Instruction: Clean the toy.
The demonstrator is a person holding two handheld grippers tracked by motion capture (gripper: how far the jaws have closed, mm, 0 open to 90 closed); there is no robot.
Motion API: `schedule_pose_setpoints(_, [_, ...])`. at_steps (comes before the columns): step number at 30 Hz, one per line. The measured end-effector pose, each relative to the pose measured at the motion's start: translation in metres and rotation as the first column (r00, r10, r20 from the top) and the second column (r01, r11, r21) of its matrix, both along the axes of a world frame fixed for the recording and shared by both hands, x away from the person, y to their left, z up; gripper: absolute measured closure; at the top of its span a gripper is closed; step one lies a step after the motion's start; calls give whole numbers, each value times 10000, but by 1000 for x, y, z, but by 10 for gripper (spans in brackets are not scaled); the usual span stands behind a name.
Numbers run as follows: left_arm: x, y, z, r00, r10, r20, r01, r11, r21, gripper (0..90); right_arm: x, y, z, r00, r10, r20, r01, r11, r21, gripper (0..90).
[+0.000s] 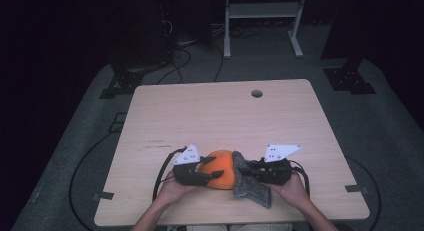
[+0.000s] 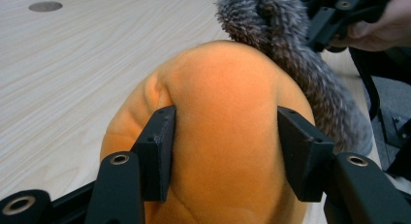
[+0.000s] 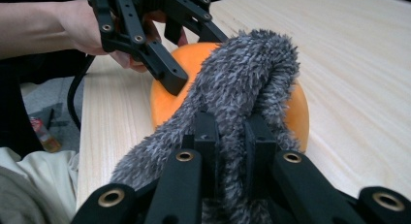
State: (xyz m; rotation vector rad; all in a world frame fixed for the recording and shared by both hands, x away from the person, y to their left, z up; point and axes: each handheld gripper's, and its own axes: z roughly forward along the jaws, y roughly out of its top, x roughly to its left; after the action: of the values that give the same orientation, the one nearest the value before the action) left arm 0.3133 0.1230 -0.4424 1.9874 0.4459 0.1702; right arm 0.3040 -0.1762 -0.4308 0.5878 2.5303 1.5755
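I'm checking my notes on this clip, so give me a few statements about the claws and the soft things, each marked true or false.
1. The left claw has its jaws pressed against both sides of the orange plush. True.
2. The right claw is open and empty. False: it is shut on the grey furry cloth.
3. The grey furry cloth drapes over the orange plush. True.
4. The table is glass. False: light wood.
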Motion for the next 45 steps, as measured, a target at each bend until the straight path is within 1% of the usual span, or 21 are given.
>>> schedule_pose_setpoints(6, [-4, 6, -3, 10000, -64, -62, 63, 10000, -57, 435, 3, -14, -11, 9979, -593, -266, 571, 9955, -752, 789])
schedule_pose_setpoints(10, [-7, 9, -5, 10000, -44, -74, 43, 9999, -103, 432, -3, -6, 3, 9999, -96, 38, 96, 9999, 90, 787])
schedule_pose_setpoints(12, [-8, 10, -4, 9999, -72, -85, 72, 9999, -96, 412, -2, 3, 7, 9998, 116, 135, -118, 9999, 108, 788])
schedule_pose_setpoints(14, [-8, 10, 1, 9998, -181, -91, 179, 9997, -161, 311, 0, 7, 4, 9997, 206, 100, -206, 9998, -28, 789])
schedule_pose_setpoints(16, [-3, 8, 7, 9992, -201, -343, 189, 9993, -336, 185, -1, 7, 1, 9995, 303, 107, -302, 9995, -137, 788])
schedule_pose_setpoints(18, [3, 3, 10, 9982, 32, -605, -39, 9999, -119, 69, -4, 7, 0, 9988, 464, 171, -460, 9986, -247, 788])
schedule_pose_setpoints(19, [3, 3, 10, 9982, 32, -605, -39, 9999, -119, 64, -5, 7, 0, 9986, 504, 153, -500, 9984, -263, 788])
schedule_pose_setpoints(20, [8, -2, 6, 9963, 112, -856, -90, 9996, 265, 75, -5, 7, -1, 9986, 494, 179, -489, 9985, -254, 788])
schedule_pose_setpoints(21, [8, -2, 6, 9963, 112, -856, -90, 9996, 265, 121, -5, 7, -1, 9986, 494, 179, -489, 9985, -254, 788])
schedule_pose_setpoints(23, [4, -1, 1, 9981, 127, -595, -116, 9998, 183, 275, -1, 0, -6, 9995, 308, -98, -311, 9990, -308, 789])
schedule_pose_setpoints(26, [1, 0, 0, 9991, 243, -338, -238, 9996, 158, 365, 2, -10, -12, 9995, -157, -292, 133, 9966, -810, 789])
schedule_pose_setpoints(29, [0, -1, 0, 9991, 331, -283, -327, 9994, 152, 399, 2, -13, -10, 9991, -205, -370, 184, 9982, -567, 788])
schedule_pose_setpoints(31, [-1, 0, 0, 9990, 303, -330, -300, 9995, 86, 397, 1, -9, -1, 9995, -48, -309, 49, 10000, 53, 788])
schedule_pose_setpoints(33, [-1, 2, 0, 9992, 105, -381, -108, 9999, -81, 348, 2, -3, 4, 9996, 132, -259, -120, 9989, 453, 788])
schedule_pose_setpoints(35, [0, 3, 1, 9984, -160, -548, 149, 9997, -210, 162, 3, 6, 3, 9989, 465, -109, -464, 9989, 86, 789])
schedule_pose_setpoints(36, [3, 6, 4, 9950, -369, -929, 335, 9987, -385, 102, 2, 8, 1, 9981, 592, -163, -591, 9982, 72, 789])
schedule_pose_setpoints(39, [10, 5, 8, 9931, -229, -1153, 216, 9997, -121, 23, 0, 8, -1, 9968, 800, -3, -800, 9967, -137, 788])
schedule_pose_setpoints(40, [16, -1, 5, 9873, -238, -1568, 301, 9988, 379, 33, -3, 7, -2, 9959, 902, 77, -900, 9957, -221, 788])
schedule_pose_setpoints(41, [17, -2, 2, 9870, -260, -1583, 325, 9987, 386, 62, -3, 6, -2, 9960, 886, 86, -883, 9958, -252, 788])
schedule_pose_setpoints(43, [14, -1, 1, 9935, -263, -1105, 293, 9992, 256, 246, -3, 3, -5, 9971, 759, 55, -757, 9967, -277, 789])
schedule_pose_setpoints(45, [13, 0, 1, 9947, -256, -1000, 285, 9992, 274, 353, -2, 0, -7, 9976, 686, -105, -688, 9973, -250, 789])
